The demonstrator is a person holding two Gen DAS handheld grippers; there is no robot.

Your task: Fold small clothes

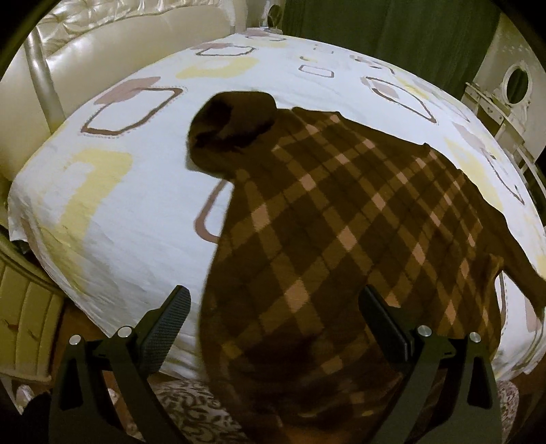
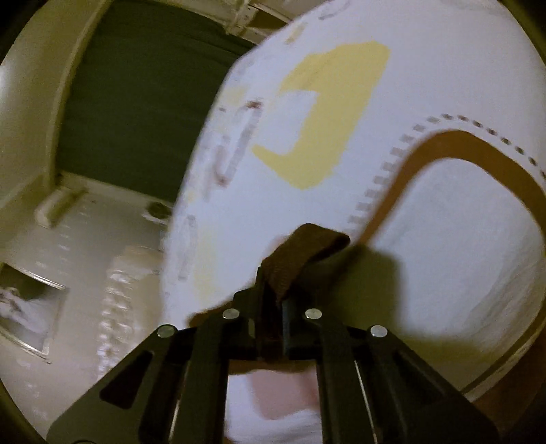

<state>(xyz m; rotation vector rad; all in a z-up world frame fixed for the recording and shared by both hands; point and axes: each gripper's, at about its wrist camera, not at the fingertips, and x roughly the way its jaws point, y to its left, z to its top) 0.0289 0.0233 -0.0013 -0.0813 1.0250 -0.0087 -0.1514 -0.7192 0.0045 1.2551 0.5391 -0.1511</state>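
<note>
A brown plaid sweater (image 1: 341, 222) with a dark turtleneck collar (image 1: 232, 126) lies spread on the bed's white patterned sheet (image 1: 136, 205); one sleeve (image 1: 522, 273) trails off to the right. My left gripper (image 1: 276, 304) is open and hovers over the sweater's near hem. Its fingers (image 1: 177, 310) stand wide apart and neither pad presses the cloth. In the right wrist view, my right gripper (image 2: 273, 276) is shut on a brown edge of the sweater (image 2: 307, 242), lifted over the sheet (image 2: 426, 239). The rest of the garment is out of that view.
A cream padded headboard (image 1: 102, 44) stands at the far left, with a green curtain (image 1: 375, 24) behind the bed. A white dresser with an oval mirror (image 1: 517, 85) is at the right. A patterned rug (image 1: 191, 406) lies below the near bed edge.
</note>
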